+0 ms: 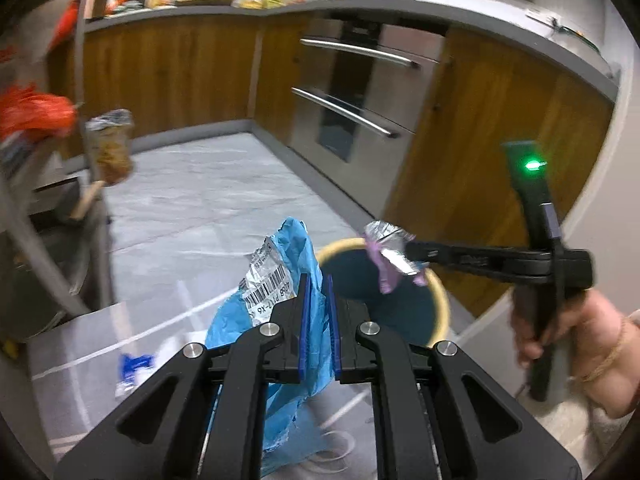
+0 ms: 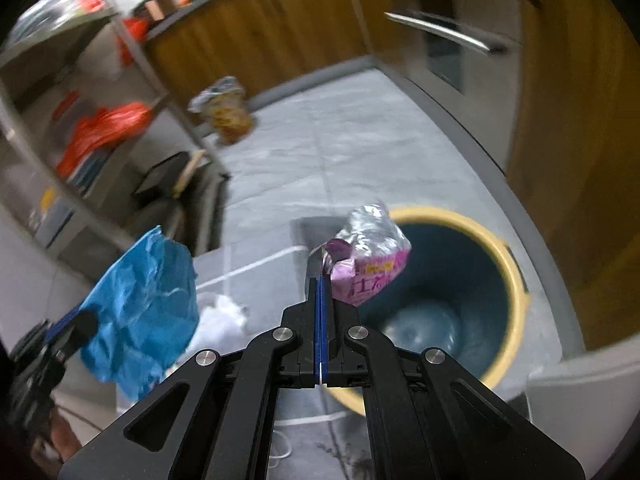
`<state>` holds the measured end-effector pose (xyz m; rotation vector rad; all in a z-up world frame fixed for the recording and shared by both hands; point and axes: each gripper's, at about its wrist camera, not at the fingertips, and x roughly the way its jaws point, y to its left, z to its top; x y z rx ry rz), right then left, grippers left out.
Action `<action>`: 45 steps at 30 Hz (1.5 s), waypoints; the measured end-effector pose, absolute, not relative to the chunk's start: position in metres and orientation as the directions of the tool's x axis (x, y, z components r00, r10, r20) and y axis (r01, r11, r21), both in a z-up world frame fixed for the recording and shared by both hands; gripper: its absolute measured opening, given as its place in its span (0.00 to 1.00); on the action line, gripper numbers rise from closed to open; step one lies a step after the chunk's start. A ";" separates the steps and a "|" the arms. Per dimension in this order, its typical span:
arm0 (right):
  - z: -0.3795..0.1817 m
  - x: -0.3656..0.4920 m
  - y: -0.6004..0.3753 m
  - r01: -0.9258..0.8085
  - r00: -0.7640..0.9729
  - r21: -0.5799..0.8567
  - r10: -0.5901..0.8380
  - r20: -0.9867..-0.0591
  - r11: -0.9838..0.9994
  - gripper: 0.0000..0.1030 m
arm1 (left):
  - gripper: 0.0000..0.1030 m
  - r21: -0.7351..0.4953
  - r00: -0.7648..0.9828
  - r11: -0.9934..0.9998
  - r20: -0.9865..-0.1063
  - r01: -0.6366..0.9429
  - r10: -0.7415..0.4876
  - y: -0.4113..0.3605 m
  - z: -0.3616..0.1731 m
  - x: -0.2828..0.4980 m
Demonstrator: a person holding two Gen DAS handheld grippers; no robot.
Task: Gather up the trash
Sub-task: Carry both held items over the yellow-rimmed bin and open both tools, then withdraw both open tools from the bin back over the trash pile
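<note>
My left gripper (image 1: 316,280) is shut on a crumpled blue plastic wrapper (image 1: 280,280) with a barcode label; it also shows in the right wrist view (image 2: 144,304). My right gripper (image 2: 322,282) is shut on a pink and silver snack packet (image 2: 368,260), held over the rim of the round bin (image 2: 516,280), which has a yellow rim and dark blue inside. In the left wrist view the right gripper (image 1: 412,249) holds the packet (image 1: 390,258) above the bin (image 1: 440,292).
Wooden kitchen cabinets (image 1: 180,72) and a steel oven (image 1: 360,92) line the far side. A metal rack (image 2: 80,120) with an orange bag (image 2: 104,132) stands at the left. A snack bag (image 2: 228,112) hangs by the rack. White paper (image 2: 220,320) lies on the grey floor.
</note>
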<state>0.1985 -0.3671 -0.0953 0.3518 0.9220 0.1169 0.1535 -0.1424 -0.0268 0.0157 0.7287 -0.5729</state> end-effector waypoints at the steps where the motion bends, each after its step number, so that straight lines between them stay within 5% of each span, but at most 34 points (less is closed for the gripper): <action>1: -0.103 0.203 -0.374 0.088 0.591 0.352 0.236 -0.771 0.932 0.01 | 0.08 -0.187 0.582 0.834 -0.637 0.520 -0.506 -0.153 -0.028 0.157; 23: -0.149 0.205 -0.432 0.384 0.528 0.372 0.130 -0.839 0.845 0.02 | 0.09 -0.196 0.492 0.776 -0.674 0.600 -0.551 -0.259 -0.051 0.218; 25: -0.151 0.206 -0.434 0.386 0.520 0.369 0.131 -0.844 0.845 0.02 | 0.18 -0.192 0.494 0.780 -0.678 0.595 -0.544 -0.259 -0.052 0.220; 28: -0.152 0.205 -0.438 0.400 0.514 0.364 0.123 -0.849 0.841 0.09 | 0.52 -0.201 0.510 0.793 -0.670 0.575 -0.540 -0.255 -0.053 0.221; 36: -0.151 0.204 -0.442 0.413 0.513 0.357 0.110 -0.851 0.838 0.31 | 0.55 -0.201 0.532 0.823 -0.677 0.532 -0.509 -0.239 -0.054 0.221; 45: -0.135 0.205 -0.427 0.356 0.567 0.326 0.075 -0.820 0.876 0.64 | 0.79 -0.168 0.607 0.863 -0.647 0.477 -0.462 -0.199 -0.027 0.198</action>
